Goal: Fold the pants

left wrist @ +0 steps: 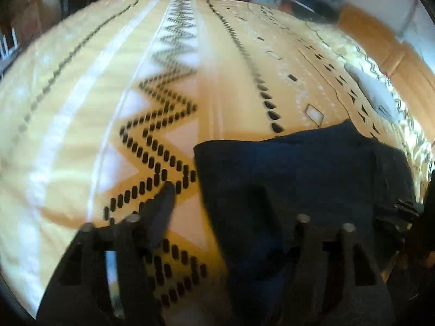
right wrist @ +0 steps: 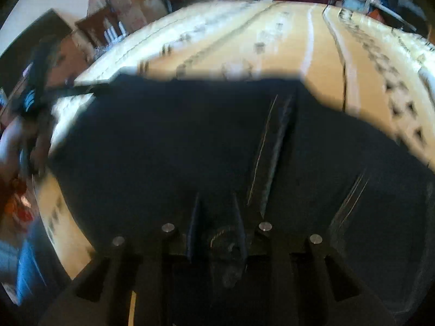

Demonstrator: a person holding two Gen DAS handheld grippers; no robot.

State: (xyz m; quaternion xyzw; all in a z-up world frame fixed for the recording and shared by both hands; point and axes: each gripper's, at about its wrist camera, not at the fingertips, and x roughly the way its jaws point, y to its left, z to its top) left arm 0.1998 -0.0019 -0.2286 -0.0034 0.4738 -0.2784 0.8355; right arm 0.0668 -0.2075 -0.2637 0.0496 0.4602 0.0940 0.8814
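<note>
Left wrist view, item one: left gripper (left wrist: 214, 203). Its jaws stand wide and hold nothing. One finger hangs over the patterned bedspread (left wrist: 81, 108) at 7 o'clock. The other is hard to make out against the dark cloth toward 5 o'clock.

Item two: pants (left wrist: 299, 168), dark navy, lying flat on the bedspread from the picture's centre out to 4 o'clock. Their near straight edge runs between the two fingers.

Right wrist view, item three: right gripper (right wrist: 216, 217), at 6 o'clock and directly above the pants. Its jaws are narrow. We cannot tell whether a pinch of cloth sits between the pads, because dark fingers on dark fabric hide it.

Item four: a raised crease (right wrist: 272, 146) running from 6 toward 1 o'clock. The far hem lies straight across at 12 o'clock.

Handling note, our judgement: the pants look partly folded, and the next fold needs both grips on one edge.
- We would bring the left jaws down over the edge they straddle and take all layers well inside the pads.
- We would check that the right claw truly has cloth.
- We would then lift both sides evenly and carry the edge toward 12 o'clock to meet the far hem.
- We would keep the crease from bunching and leave the bedspread out of either grip.
</note>
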